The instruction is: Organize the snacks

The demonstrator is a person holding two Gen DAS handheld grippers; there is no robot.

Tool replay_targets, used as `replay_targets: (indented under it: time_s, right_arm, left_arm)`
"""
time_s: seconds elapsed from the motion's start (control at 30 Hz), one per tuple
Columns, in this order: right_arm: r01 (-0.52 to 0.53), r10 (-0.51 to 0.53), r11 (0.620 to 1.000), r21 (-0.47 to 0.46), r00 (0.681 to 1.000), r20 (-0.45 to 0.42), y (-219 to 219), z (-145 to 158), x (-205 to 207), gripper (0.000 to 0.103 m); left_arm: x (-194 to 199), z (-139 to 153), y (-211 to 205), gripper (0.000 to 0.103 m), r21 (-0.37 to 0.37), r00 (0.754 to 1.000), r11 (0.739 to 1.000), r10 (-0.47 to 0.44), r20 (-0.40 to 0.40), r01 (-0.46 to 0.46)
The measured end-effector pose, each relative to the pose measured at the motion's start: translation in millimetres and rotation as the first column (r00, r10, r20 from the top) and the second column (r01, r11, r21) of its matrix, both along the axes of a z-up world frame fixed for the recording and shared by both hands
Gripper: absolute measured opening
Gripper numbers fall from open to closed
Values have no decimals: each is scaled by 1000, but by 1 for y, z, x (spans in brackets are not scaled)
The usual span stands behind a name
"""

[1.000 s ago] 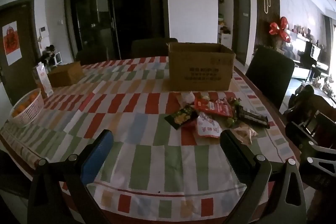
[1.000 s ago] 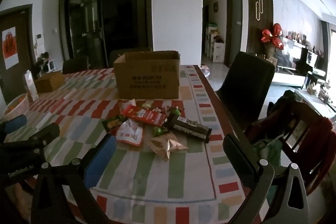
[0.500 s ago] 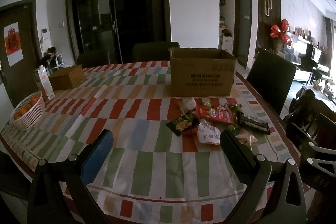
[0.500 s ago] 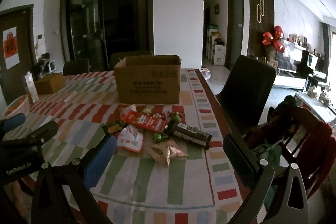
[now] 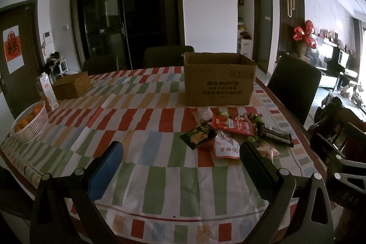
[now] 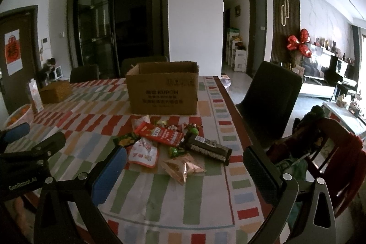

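Cardboard, brown and open-topped, the box [image 5: 219,81] stands far across the striped cloth [image 5: 119,120] in the left wrist view. Just near of it lies the snack pile [image 5: 231,134]: a red packet [image 5: 233,125] on top, a green packet [image 5: 198,135] at its left, a white packet [image 5: 225,148] nearest, and a dark bar [image 5: 275,133] at the right. The left gripper [image 5: 180,158] hangs above the near cloth, its fingers wide apart and holding nothing, the blue pad [image 5: 106,169] on the left. At the far left stand a white basket [image 5: 30,122] of oranges, a carton [image 5: 47,93] and a woven box [image 5: 72,85]. A dark chair [image 5: 294,84] stands at the right edge of the table.

In the right wrist view, the box [image 6: 162,88] is far and a little left, with the pile [image 6: 173,143] just near of it. A shiny bag [image 6: 184,168] lies nearest, the bar [image 6: 207,147] to the right, the red packet [image 6: 160,134] in the middle. The right gripper [image 6: 185,164] is spread wide and empty, with the pile seen between its fingers. The left gripper [image 6: 34,137] shows at the left edge, open, well apart from the snacks.
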State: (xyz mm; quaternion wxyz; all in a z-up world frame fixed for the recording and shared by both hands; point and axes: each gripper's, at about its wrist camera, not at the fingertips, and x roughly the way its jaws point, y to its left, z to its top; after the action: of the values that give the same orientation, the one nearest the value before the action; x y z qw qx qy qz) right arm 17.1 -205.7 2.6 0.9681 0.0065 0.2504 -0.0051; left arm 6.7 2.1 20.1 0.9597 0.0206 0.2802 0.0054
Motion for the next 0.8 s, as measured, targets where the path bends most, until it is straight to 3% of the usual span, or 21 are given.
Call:
replay_targets:
  time_s: [0.8]
  right_arm:
    - [-13,13,1000,6,1000,1,1,2,-2,103]
  left_arm:
    - [3,2,-5,103,0,1000,1000,-15,-5,15]
